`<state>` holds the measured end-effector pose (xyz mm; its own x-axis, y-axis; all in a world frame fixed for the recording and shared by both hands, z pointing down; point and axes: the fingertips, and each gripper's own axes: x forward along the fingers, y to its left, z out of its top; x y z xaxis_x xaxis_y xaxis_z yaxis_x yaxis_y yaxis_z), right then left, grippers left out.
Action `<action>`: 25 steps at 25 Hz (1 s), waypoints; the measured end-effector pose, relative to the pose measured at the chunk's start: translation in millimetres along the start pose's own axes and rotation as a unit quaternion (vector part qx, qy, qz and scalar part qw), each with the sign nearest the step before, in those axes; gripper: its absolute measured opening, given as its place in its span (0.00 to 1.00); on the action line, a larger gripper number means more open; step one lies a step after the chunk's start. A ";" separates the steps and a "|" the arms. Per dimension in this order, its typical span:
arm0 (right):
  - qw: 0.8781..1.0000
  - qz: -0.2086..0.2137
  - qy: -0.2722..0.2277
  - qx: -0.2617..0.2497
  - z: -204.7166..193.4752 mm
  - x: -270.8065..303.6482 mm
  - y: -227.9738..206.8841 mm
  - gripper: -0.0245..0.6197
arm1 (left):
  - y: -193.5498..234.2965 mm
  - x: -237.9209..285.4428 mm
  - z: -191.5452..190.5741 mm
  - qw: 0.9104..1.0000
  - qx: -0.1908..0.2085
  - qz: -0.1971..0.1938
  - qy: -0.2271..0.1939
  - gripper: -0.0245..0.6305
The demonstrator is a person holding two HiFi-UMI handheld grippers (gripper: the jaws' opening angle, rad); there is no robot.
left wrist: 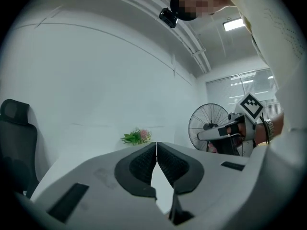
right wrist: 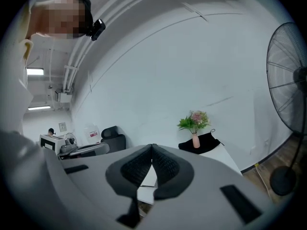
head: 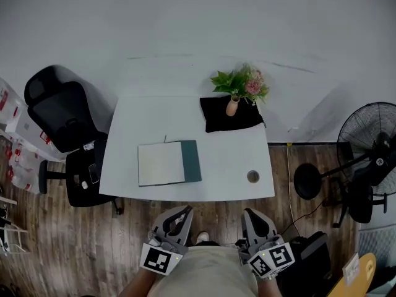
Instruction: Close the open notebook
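We see the open notebook (head: 162, 163), cream pages facing up with a teal cover flap at its right. It lies flat on the white rectangular tabletop (head: 223, 159), left of the middle and near the front edge. At the far right a black cloth (head: 216, 119) carries a small tan vase of green leaves and pink flowers (head: 238, 88). A small round brownish object (head: 253, 176) sits near the front right; we cannot tell what it is.

Our left claw (head: 184, 211) and right claw (head: 249, 215) hang side by side over the wooden floor (head: 74, 240), short of the tabletop's front edge and well apart from the notebook. In the left gripper view the ribbed black pads (left wrist: 142, 166) meet tip to tip with nothing between them. In the right gripper view the pads (right wrist: 168, 166) do likewise.

A black office chair (head: 62, 116) stands at the tabletop's left and a black standing fan (head: 371, 135) at its right.
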<state>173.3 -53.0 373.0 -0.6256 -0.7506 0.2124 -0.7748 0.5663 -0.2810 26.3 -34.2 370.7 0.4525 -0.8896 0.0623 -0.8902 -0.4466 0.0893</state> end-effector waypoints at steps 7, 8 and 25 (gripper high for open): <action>0.999 -0.034 -0.005 -0.010 13.1 43.4 6.9 0.04 | 51.0 25.6 -11.4 0.999 -0.001 -0.027 0.019 0.06; 0.999 -0.038 -0.002 -0.010 12.5 48.7 7.7 0.04 | 56.5 29.0 -12.5 0.999 0.001 -0.033 0.020 0.06; 0.997 -0.072 0.017 -0.003 5.1 101.8 22.4 0.04 | 89.3 56.9 -78.4 0.985 0.070 -0.120 0.098 0.13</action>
<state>92.7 -118.4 383.5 -0.5101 -0.8127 0.2816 -0.8575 0.4551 -0.2400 -23.3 -117.2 460.2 0.6395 -0.7275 0.2484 -0.7489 -0.6625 -0.0122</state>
